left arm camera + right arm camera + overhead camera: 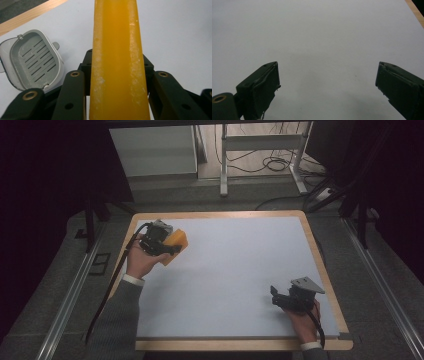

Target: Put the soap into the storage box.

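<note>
Nearest the high camera, at the table's near right, the right gripper [278,301] rests low over the pale blue mat [235,270] with its jaws spread wide and nothing between them; its own view shows bare mat ahead. The work in hand is at the far left: the left gripper [172,249] is pinching an orange soap bar [117,62], jaws pressed against its two broad faces, the bar standing on edge between them and raised just off the mat. In the left gripper view a grey slotted soap dish [32,61] lies on the mat just beside and left of the bar, near the wooden table edge [30,15]. The step appears to be setting the bar into that dish. To do it well, I would keep the squeeze steady, since the bar looks slick and chalky, swing it over the slotted well, tilt it towards flat so a broad face meets the slots, lower until it touches, and only then spread the jaws. The right gripper could steady the dish, which looks light.
</note>
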`<state>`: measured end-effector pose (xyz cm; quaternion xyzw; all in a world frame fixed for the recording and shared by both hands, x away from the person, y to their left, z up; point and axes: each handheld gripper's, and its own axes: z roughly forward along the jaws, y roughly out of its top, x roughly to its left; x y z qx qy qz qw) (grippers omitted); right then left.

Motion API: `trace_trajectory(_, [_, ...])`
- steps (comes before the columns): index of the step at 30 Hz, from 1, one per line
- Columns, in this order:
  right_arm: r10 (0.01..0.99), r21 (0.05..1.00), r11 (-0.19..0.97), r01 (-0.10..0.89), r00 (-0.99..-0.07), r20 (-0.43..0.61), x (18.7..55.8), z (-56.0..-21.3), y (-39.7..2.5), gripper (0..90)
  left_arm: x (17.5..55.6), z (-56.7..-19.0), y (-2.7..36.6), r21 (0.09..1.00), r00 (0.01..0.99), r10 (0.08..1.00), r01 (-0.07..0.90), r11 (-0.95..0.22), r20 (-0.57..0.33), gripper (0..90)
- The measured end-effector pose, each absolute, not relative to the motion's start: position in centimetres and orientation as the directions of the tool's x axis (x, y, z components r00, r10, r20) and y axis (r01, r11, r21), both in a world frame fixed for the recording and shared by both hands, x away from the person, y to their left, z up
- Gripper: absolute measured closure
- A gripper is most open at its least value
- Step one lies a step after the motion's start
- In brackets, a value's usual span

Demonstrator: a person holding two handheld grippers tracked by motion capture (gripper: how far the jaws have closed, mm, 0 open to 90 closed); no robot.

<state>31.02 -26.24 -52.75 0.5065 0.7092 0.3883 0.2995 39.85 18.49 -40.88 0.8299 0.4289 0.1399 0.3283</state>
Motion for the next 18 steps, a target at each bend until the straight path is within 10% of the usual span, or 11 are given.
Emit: trace_trajectory(18, [0.951, 0.853, 0.185, 0.487, -0.308, -0.030, 31.0, -52.7, -26.2, 5.4, 41.7, -41.0, 19.4, 0.651, 0.561, 0.826, 0.650, -0.393, -0.062, 61.2])
